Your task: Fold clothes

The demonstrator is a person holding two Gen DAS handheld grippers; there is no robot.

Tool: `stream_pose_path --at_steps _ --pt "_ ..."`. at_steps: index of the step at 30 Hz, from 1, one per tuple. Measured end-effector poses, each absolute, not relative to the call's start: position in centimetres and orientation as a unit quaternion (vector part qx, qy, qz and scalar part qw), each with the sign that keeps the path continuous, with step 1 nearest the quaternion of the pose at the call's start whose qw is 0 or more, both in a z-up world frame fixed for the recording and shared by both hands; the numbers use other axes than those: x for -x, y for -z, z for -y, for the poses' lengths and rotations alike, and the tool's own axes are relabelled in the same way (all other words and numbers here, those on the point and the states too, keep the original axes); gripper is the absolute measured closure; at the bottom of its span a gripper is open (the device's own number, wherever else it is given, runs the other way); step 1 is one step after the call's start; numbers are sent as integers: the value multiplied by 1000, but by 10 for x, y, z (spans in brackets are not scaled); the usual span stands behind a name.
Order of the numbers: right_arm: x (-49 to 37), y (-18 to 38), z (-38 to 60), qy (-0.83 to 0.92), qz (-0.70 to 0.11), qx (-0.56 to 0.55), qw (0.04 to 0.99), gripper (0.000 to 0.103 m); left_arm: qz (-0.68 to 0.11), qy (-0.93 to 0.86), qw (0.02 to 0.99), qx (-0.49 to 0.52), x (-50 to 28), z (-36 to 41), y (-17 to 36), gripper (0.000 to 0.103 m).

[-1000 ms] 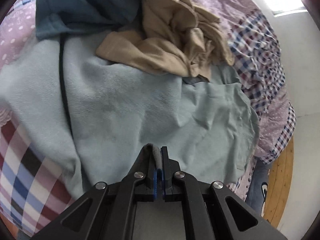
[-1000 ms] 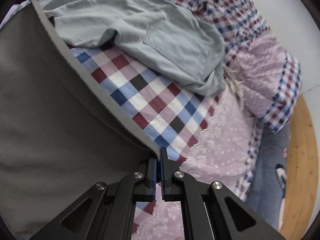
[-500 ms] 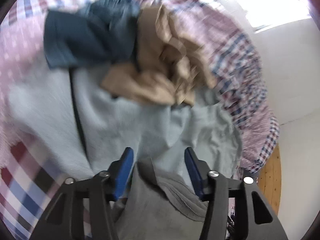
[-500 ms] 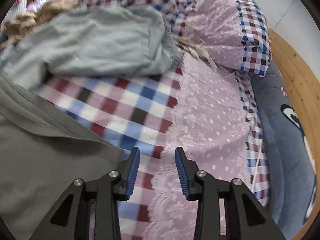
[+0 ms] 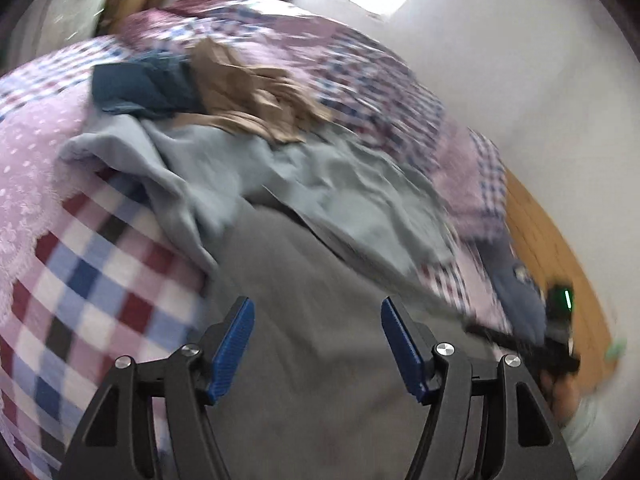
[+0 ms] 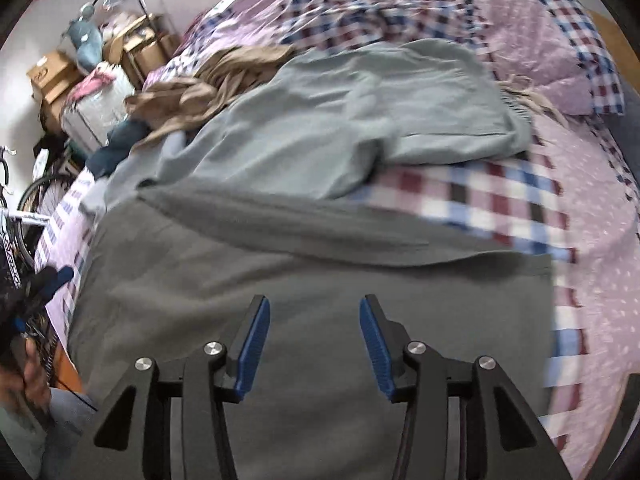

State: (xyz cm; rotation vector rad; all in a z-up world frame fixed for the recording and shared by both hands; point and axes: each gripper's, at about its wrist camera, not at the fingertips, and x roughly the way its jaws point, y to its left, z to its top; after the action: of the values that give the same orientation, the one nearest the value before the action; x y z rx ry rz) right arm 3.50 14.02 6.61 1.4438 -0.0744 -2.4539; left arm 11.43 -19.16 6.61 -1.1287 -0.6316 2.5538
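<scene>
A dark grey garment lies flat on the checked bed cover, also in the left wrist view. My left gripper is open and empty above its left part. My right gripper is open and empty above its near middle. Behind it lies a rumpled light grey-green garment, also seen from the left. A tan garment and a dark blue garment lie crumpled farther back.
The bed has a checked and dotted lilac cover. Cardboard boxes and a bicycle stand beyond the bed's left side. Wooden floor shows at the right. The other gripper and hand appear at the right edge.
Both grippers have opened and let go of the dark grey garment, which now lies flat on the bed. Both have pulled back and up from it.
</scene>
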Motion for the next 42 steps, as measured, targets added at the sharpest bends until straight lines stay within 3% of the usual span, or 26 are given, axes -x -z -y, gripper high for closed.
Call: stream_pose_path --at_steps 4,16,20,24,29,42 --pt "-25 -47 -123 847 14 -514 132 53 148 -887 170 403 -135 160 -52 33" --pt "57 -27 -102 851 -4 -521 69 53 82 -879 187 431 -146 152 -32 33" --pt "70 -57 -105 886 14 -463 38 53 78 -879 192 429 -149 155 -31 33" --pt "61 -77 -91 889 35 -451 70 53 84 -878 197 428 -150 159 -30 33" --pt "33 -62 -67 852 24 -508 124 53 93 -877 197 427 -152 161 -33 33" --pt "40 -18 -45 851 -7 -518 86 52 107 -875 199 429 -151 167 -34 33"
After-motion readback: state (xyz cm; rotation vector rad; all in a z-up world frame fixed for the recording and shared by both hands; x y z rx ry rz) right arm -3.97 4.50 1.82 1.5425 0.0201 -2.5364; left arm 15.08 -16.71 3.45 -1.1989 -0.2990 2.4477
